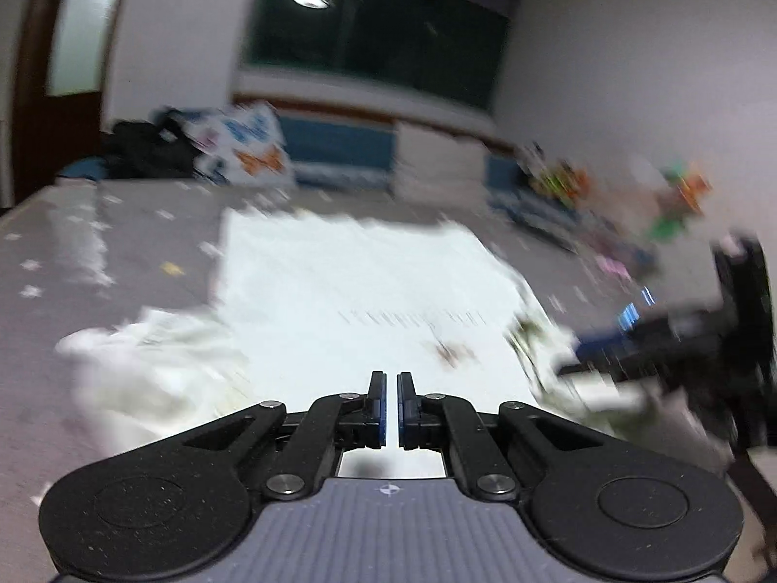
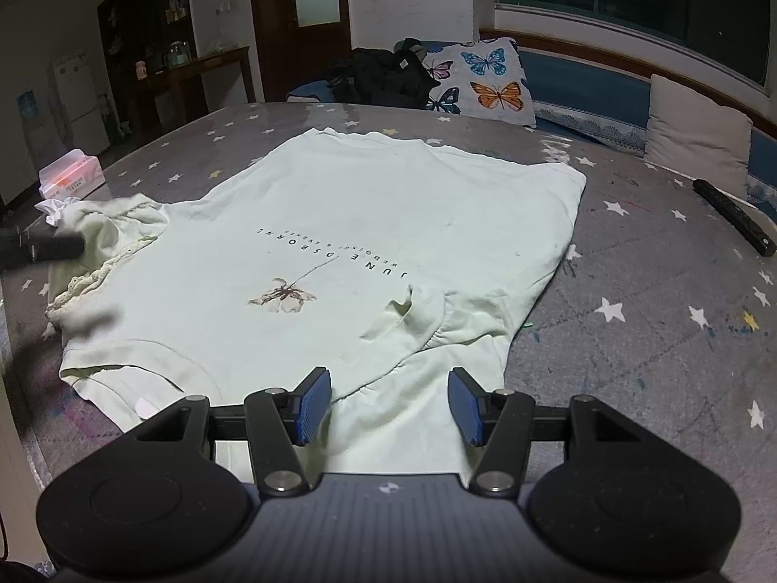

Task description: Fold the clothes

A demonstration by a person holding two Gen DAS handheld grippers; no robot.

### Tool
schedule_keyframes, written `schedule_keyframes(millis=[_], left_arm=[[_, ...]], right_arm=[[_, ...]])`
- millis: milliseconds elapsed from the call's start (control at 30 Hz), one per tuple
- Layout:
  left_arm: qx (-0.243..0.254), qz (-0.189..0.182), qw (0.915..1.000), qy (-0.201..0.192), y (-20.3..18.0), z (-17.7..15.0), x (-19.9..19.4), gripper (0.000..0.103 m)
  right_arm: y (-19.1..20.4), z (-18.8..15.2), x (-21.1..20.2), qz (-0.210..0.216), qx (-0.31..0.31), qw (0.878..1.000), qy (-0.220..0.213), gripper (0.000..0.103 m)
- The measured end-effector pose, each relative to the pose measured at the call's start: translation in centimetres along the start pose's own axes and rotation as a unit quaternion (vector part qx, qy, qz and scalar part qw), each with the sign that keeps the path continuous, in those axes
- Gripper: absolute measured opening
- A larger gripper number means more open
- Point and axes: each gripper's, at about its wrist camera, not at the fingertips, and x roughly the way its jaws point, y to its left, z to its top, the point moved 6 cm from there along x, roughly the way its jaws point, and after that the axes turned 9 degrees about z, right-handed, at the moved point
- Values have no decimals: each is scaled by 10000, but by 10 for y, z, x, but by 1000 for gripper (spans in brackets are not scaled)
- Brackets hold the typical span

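On starred table [image 2: 646,354], flat shirt [image 2: 388,204], right tool [image 2: 389,401] wide

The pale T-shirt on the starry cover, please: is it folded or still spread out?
Mostly spread: the T-shirt lies flat, print showing, with both sleeves bunched inward.

Butterfly pillow [image 2: 478,80] leaning at the far edge of the star-print mat [image 2: 655,301], black clothing heap [image 2: 381,75] just beside it. Tissue box [image 2: 70,175] far left, dark remote [image 2: 733,216] far right.

Right gripper [image 2: 389,405] gapes over pale T-shirt [image 2: 369,223]
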Motion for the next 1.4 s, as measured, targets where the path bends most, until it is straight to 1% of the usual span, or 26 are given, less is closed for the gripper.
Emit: schedule_keyframes(millis=[67, 167, 200, 233, 267, 333, 433, 467, 500, 567, 667, 700, 733, 800, 833, 933, 1000, 1100, 1167, 1267, 1400], left_arm=[[105, 27, 9999, 31, -4, -5, -2, 7], [-219, 478, 9986, -51, 19, -2, -6, 8], [-362, 728, 9967, -74, 30, -1, -7, 10], [-505, 978, 9939, -96, 41, 1, -8, 15], [-687, 1226, 9900, -96, 52, 1, -8, 19], [-1048, 1719, 9795, -96, 75, 1, -9, 35], [-1323, 2375, 9623, -92, 106, 3, -9, 50], [-1406, 2576, 9559, -85, 116, 3, -10, 51], [-1476, 2692, 9517, -28, 123, 3, -8, 52], [-1604, 2746, 9480, 106, 133, 0, -1, 52], [-1785, 2662, 9469, 265, 141, -5, 5, 49], [-1831, 2614, 9472, 298, 143, -6, 7, 36], [-1876, 2565, 9476, 330, 145, -7, 9, 16], [-1908, 2458, 9501, 232, 143, -5, 6, 5], [-1921, 2404, 9513, 180, 142, -4, 4, 4], [-1595, 2134, 9636, -217, 125, 8, -7, 3], [-1349, 1832, 9727, -448, 107, 17, -15, 2], [-979, 1273, 9850, -634, 78, 25, -22, 2], [-695, 907, 9913, -653, 56, 27, -23, 2], [-297, 540, 9963, -598, 30, 25, -20, 3], [120, 157, 9995, -245, 8, 14, -9, 3]], right_arm=[[-1, 0, 0, 15, 31, 10000, -2, 55], [-1, 0, -1, 37, 15, 10000, -10, 56], [-1, 0, 0, 52, 16, 10000, -9, 56], [-2, 0, 0, 51, 18, 10000, -7, 56], [-2, 0, 0, 49, 27, 10000, -7, 57], [-1, 0, 1, 51, 32, 10000, -13, 58], [0, 0, 2, 64, 23, 10000, -22, 61], [0, -1, 2, 70, 21, 10000, -22, 62], [0, -1, 2, 68, 20, 10000, -18, 62], [1, -1, 3, 65, 32, 10000, -13, 63], [1, -1, 3, 62, 38, 10000, -18, 63], [1, -1, 3, 60, 41, 10000, -20, 63], [1, -1, 3, 56, 45, 10000, -20, 63], [1, -1, 3, 52, 49, 10000, -17, 63], [1, -1, 4, 49, 50, 10000, -15, 63], [1, -1, 4, 43, 54, 10000, -20, 64], [1, -1, 4, 40, 62, 10000, -23, 64], [1, -1, 4, 40, 73, 10000, -36, 64], [1, -1, 3, 41, 77, 10000, -43, 64], [1, -2, 3, 44, 85, 9999, -50, 64], [0, -2, 2, 49, 107, 9999, -64, 64]])
